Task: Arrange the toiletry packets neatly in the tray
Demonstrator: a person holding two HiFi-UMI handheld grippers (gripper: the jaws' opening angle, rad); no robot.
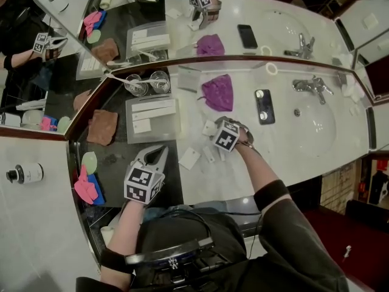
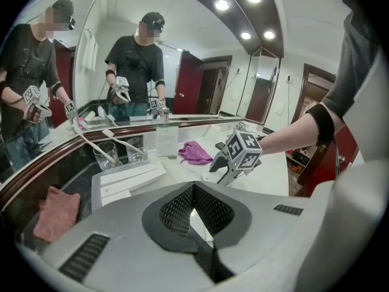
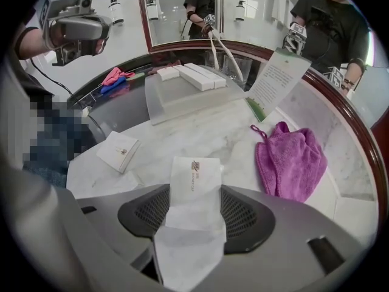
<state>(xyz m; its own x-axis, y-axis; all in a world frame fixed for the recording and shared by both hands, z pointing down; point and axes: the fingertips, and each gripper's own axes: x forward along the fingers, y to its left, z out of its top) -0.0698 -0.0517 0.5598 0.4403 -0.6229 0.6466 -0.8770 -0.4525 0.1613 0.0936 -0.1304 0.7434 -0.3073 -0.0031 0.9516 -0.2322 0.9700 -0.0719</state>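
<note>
The right gripper (image 3: 193, 212) pinches a white packet (image 3: 194, 184) on the marble counter (image 3: 206, 132). The tray (image 3: 176, 99) sits at eleven o'clock. The left gripper (image 2: 194, 224) hangs closed and empty.

Frosted tray (image 1: 165, 130) with long white boxes (image 1: 153, 108) side by side inside. Right of the tray: a square packet (image 1: 189, 158), lying flat, and a longer printed packet (image 3: 194, 184).

- Long white packet (image 3: 194, 187): a small gold logo, with a line beneath that seems to read "SHOWER CAP".
- Square packet (image 3: 120, 151): gold mark, unreadable.
- Standing card (image 3: 281, 81): print too small to read.
</note>
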